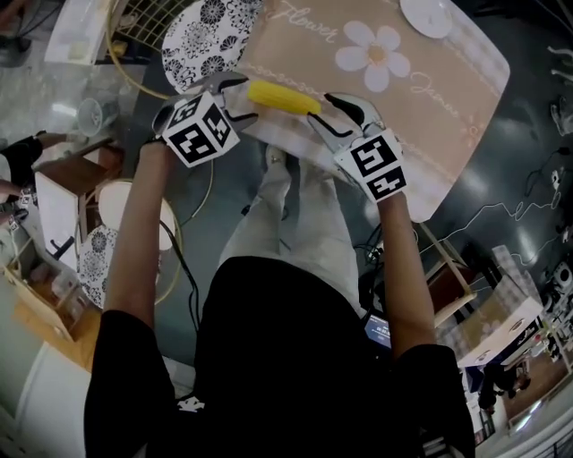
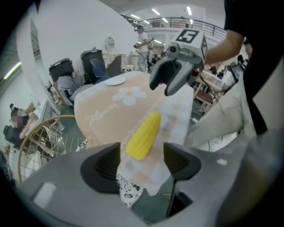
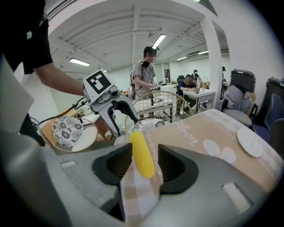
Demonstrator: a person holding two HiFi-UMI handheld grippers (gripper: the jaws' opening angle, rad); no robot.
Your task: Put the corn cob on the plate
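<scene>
The left hand-held gripper and the right hand-held gripper both stand spread, one at each end of the corn cob, with their pads off it. The cob lies on the bench cloth, near a patterned plate. The right gripper view shows a standing person that the head view does not.

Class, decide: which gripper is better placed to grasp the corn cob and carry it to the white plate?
Probably the right gripper: the corn cob lies between its open fingers, and the white plate is on its side.
</scene>
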